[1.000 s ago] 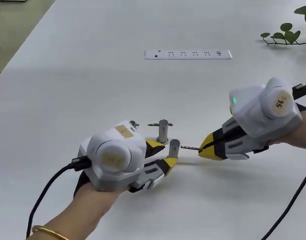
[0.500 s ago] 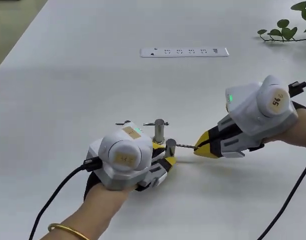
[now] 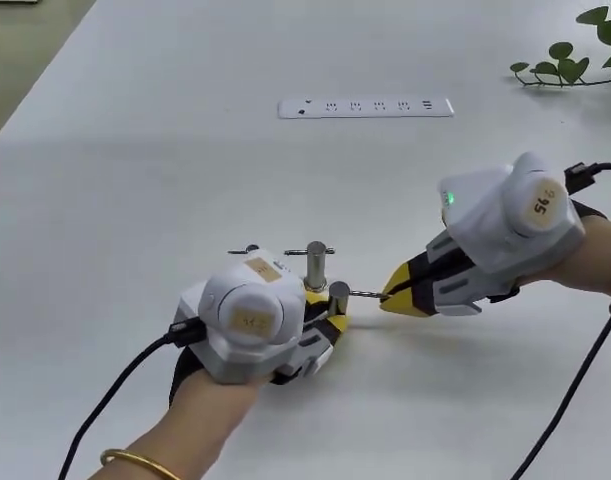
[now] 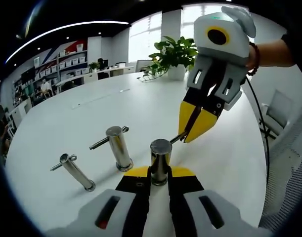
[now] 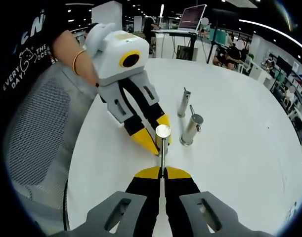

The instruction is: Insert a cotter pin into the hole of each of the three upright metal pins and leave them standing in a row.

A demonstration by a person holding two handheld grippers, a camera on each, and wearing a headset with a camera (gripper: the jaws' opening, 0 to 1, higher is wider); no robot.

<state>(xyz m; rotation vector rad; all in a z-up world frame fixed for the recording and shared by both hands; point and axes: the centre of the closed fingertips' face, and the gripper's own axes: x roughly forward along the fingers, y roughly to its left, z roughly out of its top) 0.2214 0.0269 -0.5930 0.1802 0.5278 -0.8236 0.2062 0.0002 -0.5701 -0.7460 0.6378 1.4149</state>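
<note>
Three upright metal pins stand on the white table. The nearest pin (image 3: 338,297) (image 4: 160,157) (image 5: 162,139) is clamped in my left gripper (image 3: 330,312) (image 4: 159,173). My right gripper (image 3: 387,293) (image 5: 162,173) is shut on a thin cotter pin (image 3: 365,294) (image 5: 162,159), whose tip reaches the nearest pin's head. The middle pin (image 3: 315,265) (image 4: 118,148) (image 5: 191,129) has a cotter pin through its top. The far pin (image 4: 75,171) (image 5: 184,102) also carries one and is mostly hidden behind my left gripper in the head view.
A white power strip (image 3: 366,107) lies farther back on the table. A green plant sprig (image 3: 570,58) sits at the back right corner. Cables trail from both grippers toward the table's near edge.
My right gripper has moved left with the cotter pin, closing the gap to the pin held by my left gripper. The left gripper has stayed on that pin.
</note>
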